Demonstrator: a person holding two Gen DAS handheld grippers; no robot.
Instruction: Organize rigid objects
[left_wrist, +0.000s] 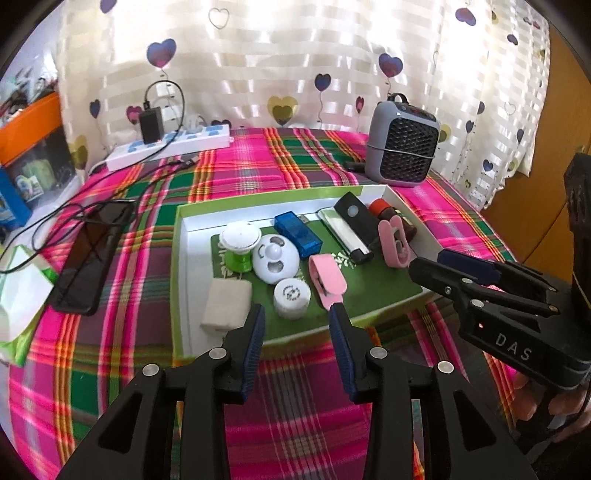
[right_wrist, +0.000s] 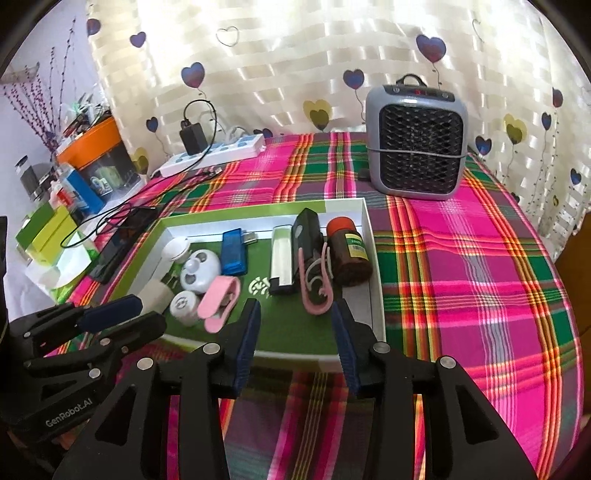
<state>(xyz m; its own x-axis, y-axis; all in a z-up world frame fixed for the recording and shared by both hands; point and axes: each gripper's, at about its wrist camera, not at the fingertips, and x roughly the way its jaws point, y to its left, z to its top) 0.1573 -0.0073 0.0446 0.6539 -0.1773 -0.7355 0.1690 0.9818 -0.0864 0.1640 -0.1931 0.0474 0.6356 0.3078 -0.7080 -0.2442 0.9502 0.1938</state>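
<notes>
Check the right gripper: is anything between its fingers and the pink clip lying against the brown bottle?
Nothing visible blocks it. The right gripper hangs open over the tray's near edge, and the pink clip lies just beyond, beside the brown bottle.

Small items are lying in a green-rimmed tray (right_wrist: 236, 213) as the right gripper (right_wrist: 295, 314) is hovering, jaws apart.

- Table (right_wrist: 461, 258), wearing a pink-green plaid cloth, carrying:
- shallow green-rimmed tray (right_wrist: 376, 266) near the front
- grey fan heater (right_wrist: 417, 144) behind
- white power strip (left_wrist: 170, 147)
- dark phone (left_wrist: 92, 254) lying left
</notes>
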